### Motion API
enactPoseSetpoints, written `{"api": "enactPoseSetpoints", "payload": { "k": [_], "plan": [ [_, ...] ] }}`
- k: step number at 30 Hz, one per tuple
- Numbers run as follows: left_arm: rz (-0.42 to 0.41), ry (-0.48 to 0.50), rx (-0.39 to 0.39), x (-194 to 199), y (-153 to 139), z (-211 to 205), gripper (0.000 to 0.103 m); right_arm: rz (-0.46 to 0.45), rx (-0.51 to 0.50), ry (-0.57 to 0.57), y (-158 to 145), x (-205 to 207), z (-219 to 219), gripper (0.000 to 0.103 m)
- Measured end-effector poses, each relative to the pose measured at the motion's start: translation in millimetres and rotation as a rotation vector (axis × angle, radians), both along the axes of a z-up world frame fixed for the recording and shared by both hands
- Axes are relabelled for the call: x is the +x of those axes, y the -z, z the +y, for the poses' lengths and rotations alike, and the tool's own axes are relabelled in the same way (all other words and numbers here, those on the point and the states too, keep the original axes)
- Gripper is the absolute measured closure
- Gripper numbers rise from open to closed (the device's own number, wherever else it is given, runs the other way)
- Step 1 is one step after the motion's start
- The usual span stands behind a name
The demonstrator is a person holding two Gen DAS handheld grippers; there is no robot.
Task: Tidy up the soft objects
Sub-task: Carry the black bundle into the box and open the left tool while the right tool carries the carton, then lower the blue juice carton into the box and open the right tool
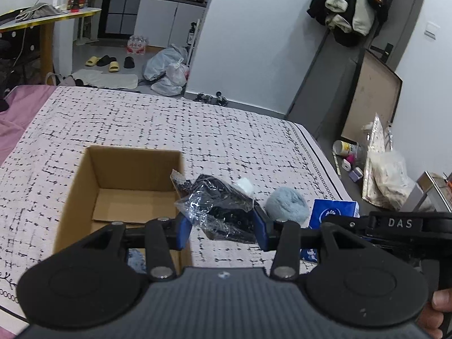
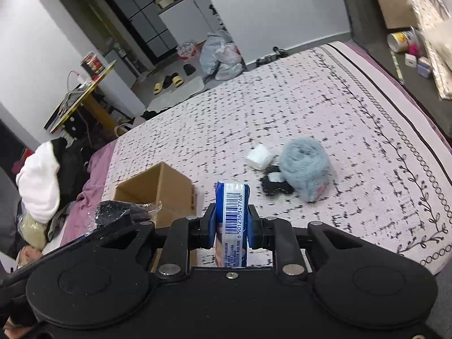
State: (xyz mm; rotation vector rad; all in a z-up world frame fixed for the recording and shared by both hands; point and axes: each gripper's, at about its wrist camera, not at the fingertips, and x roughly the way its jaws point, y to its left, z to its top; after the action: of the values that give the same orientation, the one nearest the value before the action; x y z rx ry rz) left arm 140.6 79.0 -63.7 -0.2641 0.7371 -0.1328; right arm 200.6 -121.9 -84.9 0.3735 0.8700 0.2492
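My left gripper is shut on a clear plastic bag of black fabric, held beside the open cardboard box on the bed. The box holds something light blue at its near end. My right gripper is shut on a blue and white tissue pack, held upright above the bed; that pack also shows in the left wrist view. A fluffy grey-blue item, a small white roll and a black item lie on the bed. The box is to the left.
The bed has a pink speckled cover. Clothes are piled at its left side. The bed's right edge drops to a floor with bags and small containers. Plastic bags and slippers lie on the far floor.
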Motion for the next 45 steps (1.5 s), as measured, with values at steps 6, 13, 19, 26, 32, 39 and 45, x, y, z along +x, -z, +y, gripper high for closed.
{"api": "enactPoseSetpoints", "payload": {
  "k": [6, 13, 19, 26, 32, 39, 45],
  "plan": [
    [0.006, -0.053, 0.001, 1, 2, 25, 0.059, -0.025, -0.031, -0.045, -5, 1, 28, 0.082],
    [0.029, -0.126, -0.025, 3, 9, 56, 0.059, -0.035, -0.044, -0.09, -2, 9, 63, 0.082],
    [0.068, -0.162, -0.043, 7, 21, 75, 0.059, -0.039, -0.044, -0.138, 1, 16, 92, 0.082],
    [0.102, -0.192, -0.061, 12, 35, 87, 0.058, -0.03, -0.039, -0.183, 7, 30, 119, 0.082],
    [0.14, -0.221, -0.084, 20, 47, 92, 0.057, -0.039, -0.041, -0.209, 7, 45, 138, 0.082],
    [0.112, -0.273, -0.093, 15, 36, 107, 0.038, -0.017, -0.057, -0.217, 17, 54, 149, 0.082],
    [0.086, -0.302, -0.111, 9, 24, 119, 0.034, 0.012, -0.089, -0.235, 29, 53, 153, 0.078]
  ]
}}
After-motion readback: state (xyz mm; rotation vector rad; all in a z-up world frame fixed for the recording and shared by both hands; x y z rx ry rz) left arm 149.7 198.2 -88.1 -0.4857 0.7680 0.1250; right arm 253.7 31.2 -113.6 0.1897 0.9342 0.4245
